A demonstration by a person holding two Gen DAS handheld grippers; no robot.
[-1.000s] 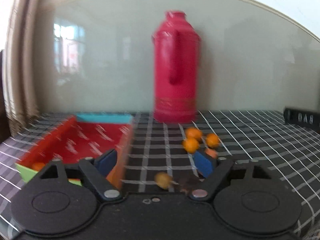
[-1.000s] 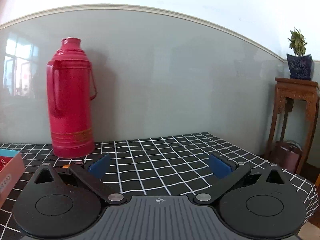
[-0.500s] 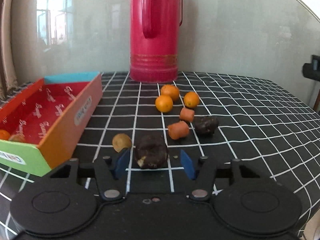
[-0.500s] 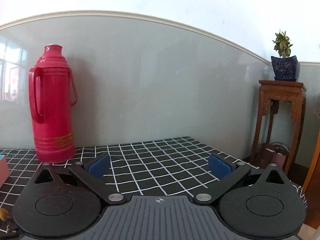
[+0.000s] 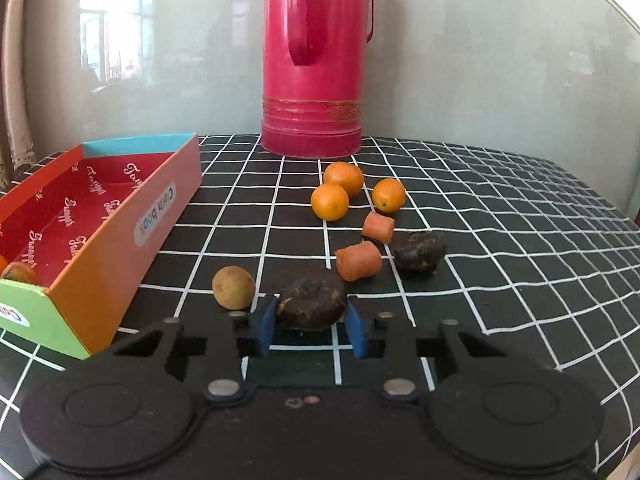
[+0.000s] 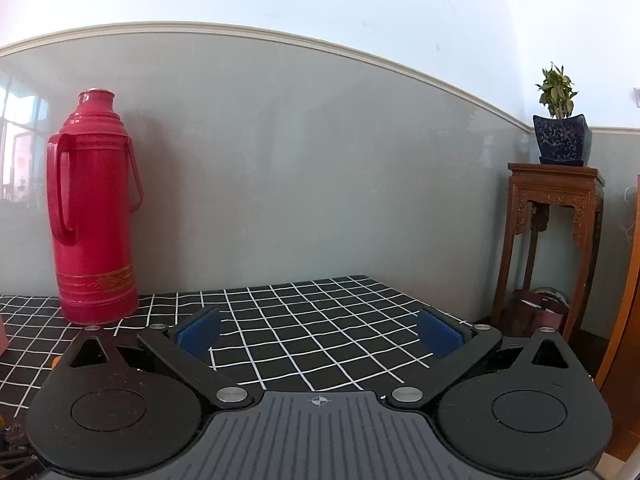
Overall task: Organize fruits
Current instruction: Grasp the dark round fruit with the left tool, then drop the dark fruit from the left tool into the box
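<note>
My left gripper [image 5: 312, 326] is shut on a dark brown round fruit [image 5: 311, 302] that rests on the checked tablecloth. A tan round fruit [image 5: 233, 287] lies just left of it. Beyond lie two carrot pieces [image 5: 359, 261], a second dark fruit [image 5: 419, 250] and three oranges [image 5: 343, 178]. An open red box [image 5: 100, 216] stands to the left, with fruit at its near end [image 5: 18, 273]. My right gripper [image 6: 319, 334] is open and empty above bare tablecloth.
A tall red thermos [image 5: 316, 56] stands at the back against the grey wall; it also shows in the right wrist view [image 6: 94, 212]. A wooden stand [image 6: 554, 240] with a potted plant [image 6: 560, 120] is beyond the table's right edge.
My left gripper swung from the box toward the fruits, came down around the dark brown fruit and closed on it. My right gripper stayed open and its view turned a little.
</note>
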